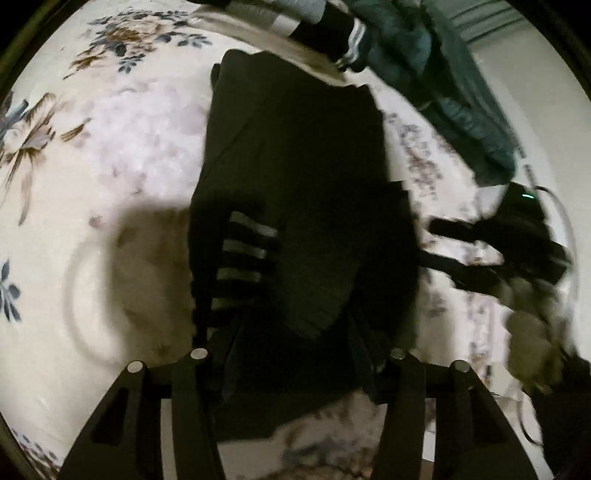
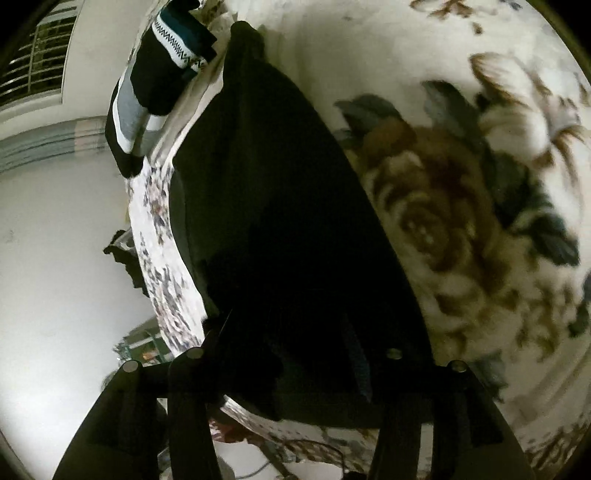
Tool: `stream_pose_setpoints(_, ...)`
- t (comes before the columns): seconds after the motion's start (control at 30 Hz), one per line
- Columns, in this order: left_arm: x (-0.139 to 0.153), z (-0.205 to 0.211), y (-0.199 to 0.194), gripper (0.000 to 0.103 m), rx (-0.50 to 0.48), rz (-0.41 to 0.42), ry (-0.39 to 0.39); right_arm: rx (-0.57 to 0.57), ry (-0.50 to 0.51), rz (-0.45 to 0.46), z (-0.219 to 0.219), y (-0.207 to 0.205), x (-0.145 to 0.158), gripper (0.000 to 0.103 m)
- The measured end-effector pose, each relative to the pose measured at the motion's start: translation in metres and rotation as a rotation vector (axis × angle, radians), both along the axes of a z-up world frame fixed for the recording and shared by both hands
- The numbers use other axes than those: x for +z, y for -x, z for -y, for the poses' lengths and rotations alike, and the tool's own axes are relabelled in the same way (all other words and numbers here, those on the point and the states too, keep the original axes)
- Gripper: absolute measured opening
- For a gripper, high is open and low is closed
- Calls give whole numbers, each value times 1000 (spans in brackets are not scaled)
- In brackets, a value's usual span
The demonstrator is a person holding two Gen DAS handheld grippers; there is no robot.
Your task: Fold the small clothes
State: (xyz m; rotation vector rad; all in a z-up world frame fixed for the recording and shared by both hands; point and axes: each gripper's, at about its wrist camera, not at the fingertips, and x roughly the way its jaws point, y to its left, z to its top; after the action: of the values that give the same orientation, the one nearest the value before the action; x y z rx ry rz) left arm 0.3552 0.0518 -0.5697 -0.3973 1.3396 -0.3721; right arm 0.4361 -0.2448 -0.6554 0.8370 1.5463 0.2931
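Note:
A black garment (image 1: pixel 295 177) with grey stripes on one side lies lengthwise on a white floral blanket (image 1: pixel 122 155). My left gripper (image 1: pixel 295 354) is over its near end; its black fingers blend into the dark cloth, so the jaw state is unclear. The right gripper (image 1: pixel 465 254) shows at the garment's right edge in the left wrist view. In the right wrist view the same black garment (image 2: pixel 280 206) fills the middle, and my right gripper (image 2: pixel 295 358) sits at its near end; I cannot tell if the jaws hold cloth.
Folded clothes with stripes (image 1: pixel 314 18) and a teal garment (image 1: pixel 443 85) lie at the blanket's far edge. A patterned folded item (image 2: pixel 173 48) lies beyond the black garment. The bed edge (image 2: pixel 159 266) drops to a white wall on the left.

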Motion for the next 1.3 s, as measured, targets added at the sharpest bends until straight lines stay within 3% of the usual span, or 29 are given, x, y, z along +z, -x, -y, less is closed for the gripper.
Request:
stream_pose_setpoints(0.03, -5, -4, -3, 47, 24, -11, -63, 1, 17, -4, 2, 5, -2, 54)
stream_pose_setpoints(0.13, -9, -52, -7, 48, 192, -39, -130, -22, 21, -21, 5, 10, -10, 54)
stream_pose_setpoints(0.23, -3, -89, 6, 50, 255, -52, -133, -35, 20, -24, 10, 20, -13, 54)
stream_pose_setpoints(0.37, 11, -90, 40, 50, 242, -88, -79, -31, 16, -29, 12, 39, -16, 54)
stream_pose_setpoints(0.47, 10, -69, 68, 51, 240, -137, 26, -25, -1, -41, 9, 59, -17, 54)
stream_pose_setpoints(0.53, -4, -56, 85, 51, 282, -193, 157, -43, 3, -78, 9, 78, -20, 54)
stream_pose_setpoints(0.57, -20, -48, 98, 51, 347, -240, 276, -60, -5, -93, 10, 86, -22, 54)
stream_pose_setpoints(0.7, -59, -37, 123, 51, 568, -299, 543, -113, -105, -166, 8, 120, -40, 54)
stream_pose_setpoints(0.83, -81, -35, 119, 50, 706, -249, 652, -274, -305, -232, 0, 134, -84, 63)
stream_pose_setpoints(0.87, -81, -38, 118, 48, 722, -233, 651, -316, -338, -230, 0, 135, -90, 63)
stream_pose_setpoints(0.9, -79, -44, 116, 42, 742, -214, 614, -353, -354, -217, 0, 135, -94, 55)
stream_pose_setpoints(0.93, -75, -49, 114, 23, 748, -197, 602, -398, -333, -201, 3, 136, -95, 23)
stream_pose_setpoints(0.97, -67, -58, 113, 18, 746, -176, 578, -405, -338, -198, 3, 136, -95, 19)
stream_pose_setpoints(1.07, -43, -80, 119, 18, 715, -106, 499, -401, -294, -162, 8, 138, -78, 15)
stream_pose_setpoints(1.3, -48, -93, 102, 21, 641, -123, 424, -343, -240, -169, 5, 140, -65, 14)
